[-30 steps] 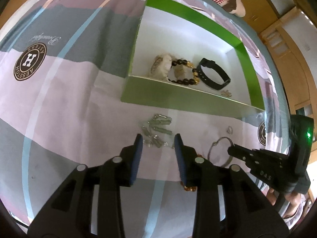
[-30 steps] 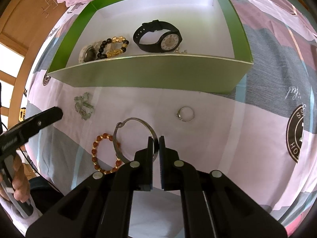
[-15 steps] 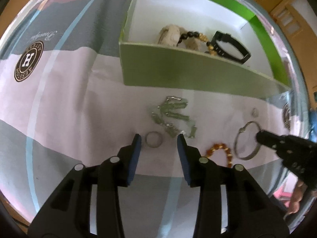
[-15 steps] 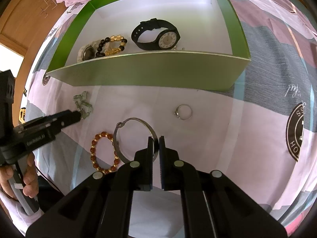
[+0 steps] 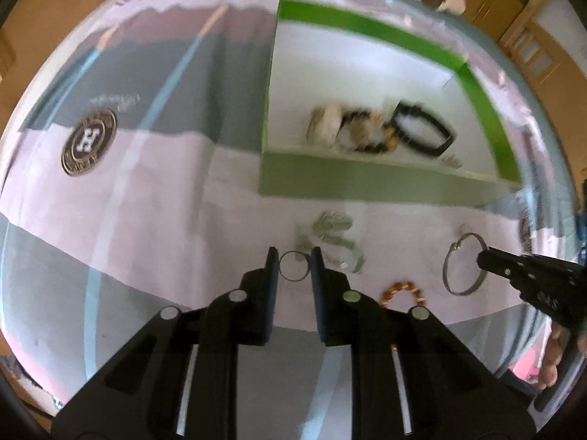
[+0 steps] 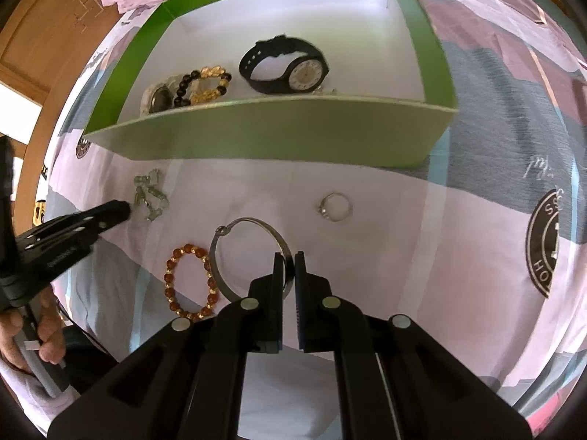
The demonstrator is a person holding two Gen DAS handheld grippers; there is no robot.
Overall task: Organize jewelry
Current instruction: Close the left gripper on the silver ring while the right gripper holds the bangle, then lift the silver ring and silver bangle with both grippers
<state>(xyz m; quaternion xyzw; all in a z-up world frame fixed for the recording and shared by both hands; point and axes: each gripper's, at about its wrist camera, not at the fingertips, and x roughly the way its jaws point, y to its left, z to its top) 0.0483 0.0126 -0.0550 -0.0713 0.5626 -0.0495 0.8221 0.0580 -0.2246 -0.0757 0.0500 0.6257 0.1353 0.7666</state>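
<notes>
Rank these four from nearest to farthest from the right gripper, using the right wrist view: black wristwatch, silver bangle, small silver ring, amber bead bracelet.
From the right gripper:
1. Silver bangle: its band runs between the fingertips.
2. Amber bead bracelet: lying left of the bangle on the bedsheet.
3. Small silver ring: ahead and slightly right, on the sheet.
4. Black wristwatch: farthest, inside the green box.

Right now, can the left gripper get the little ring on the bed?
Probably yes. The left gripper already has the little ring between its closing fingers, and nothing lies over it; the green bracelet sits just beyond.
</notes>
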